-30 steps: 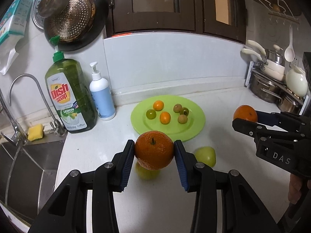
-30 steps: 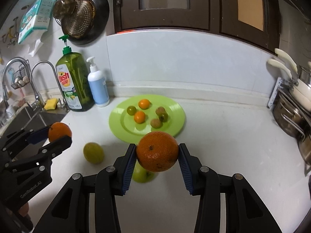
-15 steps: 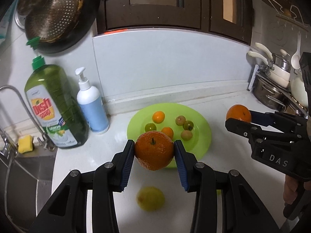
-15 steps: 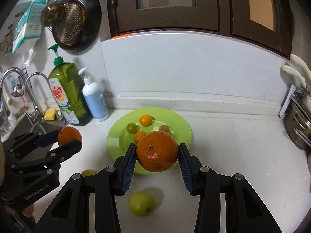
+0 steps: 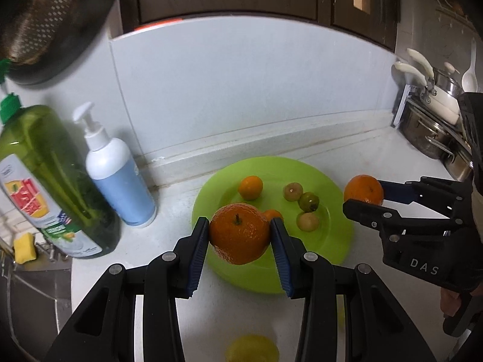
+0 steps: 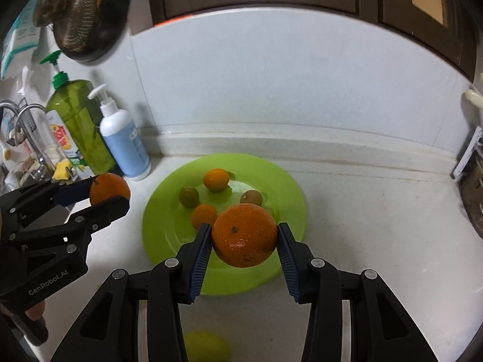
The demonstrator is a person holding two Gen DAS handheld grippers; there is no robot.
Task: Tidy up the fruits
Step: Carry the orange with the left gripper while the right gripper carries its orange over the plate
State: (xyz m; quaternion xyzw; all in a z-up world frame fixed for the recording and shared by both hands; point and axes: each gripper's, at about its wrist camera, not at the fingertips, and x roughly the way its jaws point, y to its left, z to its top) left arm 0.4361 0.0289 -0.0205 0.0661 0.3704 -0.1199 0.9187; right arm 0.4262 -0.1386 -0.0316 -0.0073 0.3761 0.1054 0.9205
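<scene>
Left tongs [image 5: 240, 235] clamp a stemmed orange [image 5: 239, 234] and right tongs [image 6: 244, 236] clamp a second orange [image 6: 244, 236], both above the green plate [image 6: 169, 241] at its 6 o'clock rim on the desk [image 6: 377, 211].

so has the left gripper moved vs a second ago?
Yes. The left gripper, shut on its orange, has advanced toward the green plate; the orange now overlaps the plate's near half.
</scene>
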